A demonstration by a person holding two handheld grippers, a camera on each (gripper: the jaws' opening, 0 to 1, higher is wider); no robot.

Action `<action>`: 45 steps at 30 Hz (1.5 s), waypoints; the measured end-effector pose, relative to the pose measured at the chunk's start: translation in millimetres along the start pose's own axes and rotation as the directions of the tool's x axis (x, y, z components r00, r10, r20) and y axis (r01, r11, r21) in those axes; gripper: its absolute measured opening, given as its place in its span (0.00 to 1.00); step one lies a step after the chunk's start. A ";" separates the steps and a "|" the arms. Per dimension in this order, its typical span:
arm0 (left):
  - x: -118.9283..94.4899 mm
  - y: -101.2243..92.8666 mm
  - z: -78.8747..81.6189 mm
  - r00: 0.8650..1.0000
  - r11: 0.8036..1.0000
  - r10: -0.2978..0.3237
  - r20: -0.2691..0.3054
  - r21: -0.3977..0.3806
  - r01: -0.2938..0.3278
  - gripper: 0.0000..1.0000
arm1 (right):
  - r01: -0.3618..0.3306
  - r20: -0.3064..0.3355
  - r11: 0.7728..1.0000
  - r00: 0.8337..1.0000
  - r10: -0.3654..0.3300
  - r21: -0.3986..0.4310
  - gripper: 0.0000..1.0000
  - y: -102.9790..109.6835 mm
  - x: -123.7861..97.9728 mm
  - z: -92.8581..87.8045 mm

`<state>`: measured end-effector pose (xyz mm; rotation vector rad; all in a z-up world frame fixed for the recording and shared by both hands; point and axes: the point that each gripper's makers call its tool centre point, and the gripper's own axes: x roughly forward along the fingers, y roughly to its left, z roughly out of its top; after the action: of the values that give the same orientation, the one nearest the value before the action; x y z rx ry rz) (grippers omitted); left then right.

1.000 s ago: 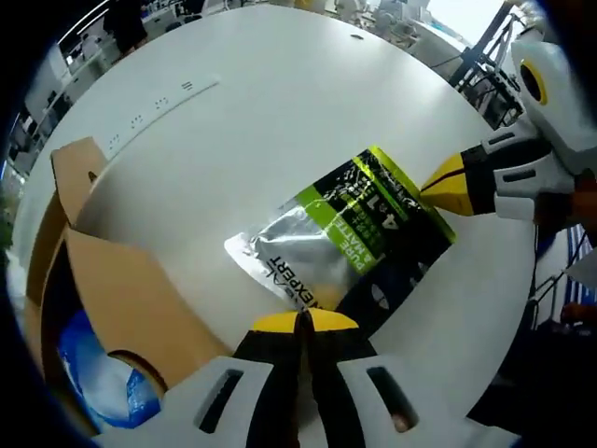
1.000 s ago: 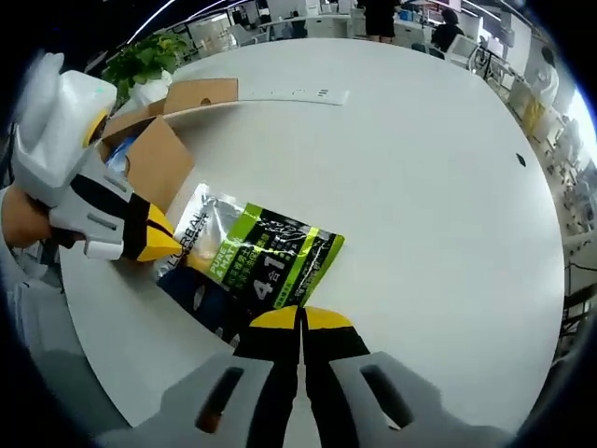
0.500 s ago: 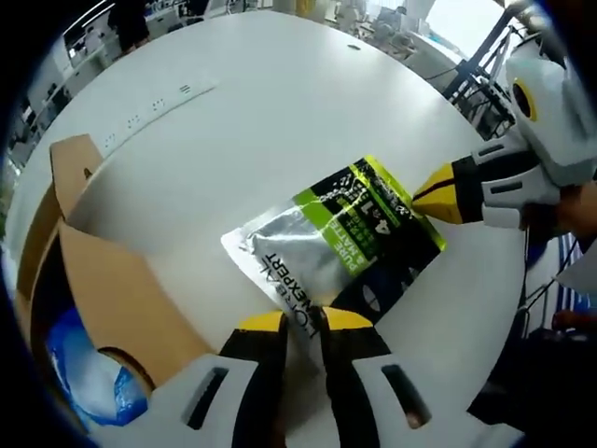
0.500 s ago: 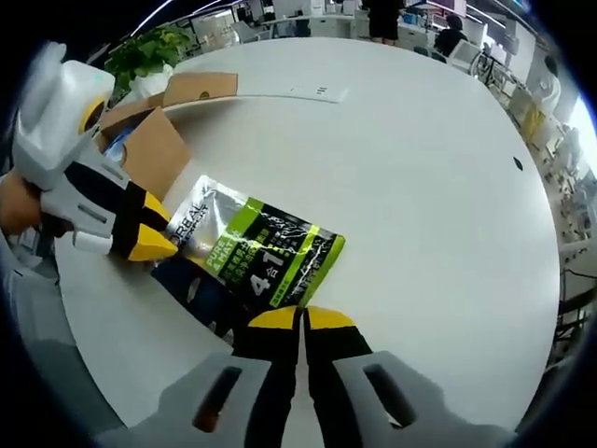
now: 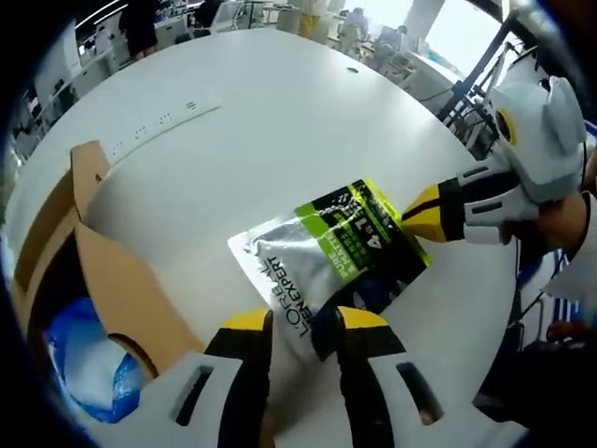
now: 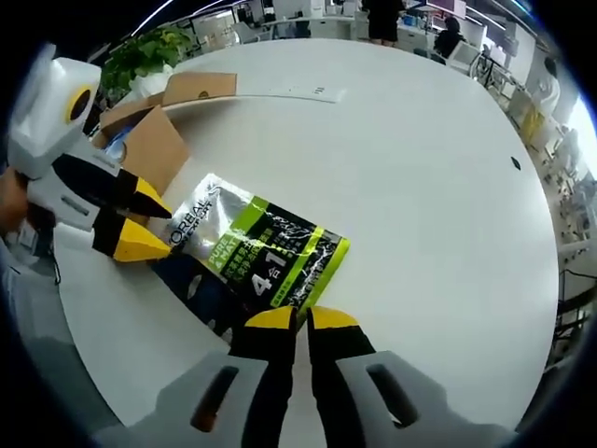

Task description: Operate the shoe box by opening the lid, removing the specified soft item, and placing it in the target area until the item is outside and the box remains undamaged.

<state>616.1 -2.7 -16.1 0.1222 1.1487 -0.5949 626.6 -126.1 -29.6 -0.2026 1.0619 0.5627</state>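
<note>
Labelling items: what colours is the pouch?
Silver, lime green and black pouch; clearest in right gripper view.

The pouch (image 6: 258, 254) reads "L'OREAL" on its silver end and "4合1" on green.

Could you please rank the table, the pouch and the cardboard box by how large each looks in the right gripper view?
1. Table, by far.
2. Pouch.
3. Box, though it lies farther off and is partly hidden by the left gripper.
</note>
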 end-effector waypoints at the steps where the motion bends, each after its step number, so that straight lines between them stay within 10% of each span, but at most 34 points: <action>1: -0.9 0.0 0.2 1.000 1.000 -0.001 0.004 0.001 0.001 0.26 | 0.000 0.000 1.000 1.000 0.000 0.001 0.03 -0.4 0.3 -0.1; 20: -32.4 -21.2 9.0 0.983 0.995 -0.098 0.153 0.046 0.092 0.26 | 0.012 0.060 0.999 0.998 -0.009 -0.047 0.12 2.7 -15.2 10.4; 45: -107.3 -10.5 13.1 0.895 0.984 -0.173 0.411 0.110 0.139 0.30 | -0.044 0.147 0.991 0.987 0.062 -0.126 0.16 60.9 -37.1 34.0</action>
<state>592.2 24.2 86.4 -0.0333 0.7186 -0.7677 607.0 -73.1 25.6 -0.2362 0.8887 0.6819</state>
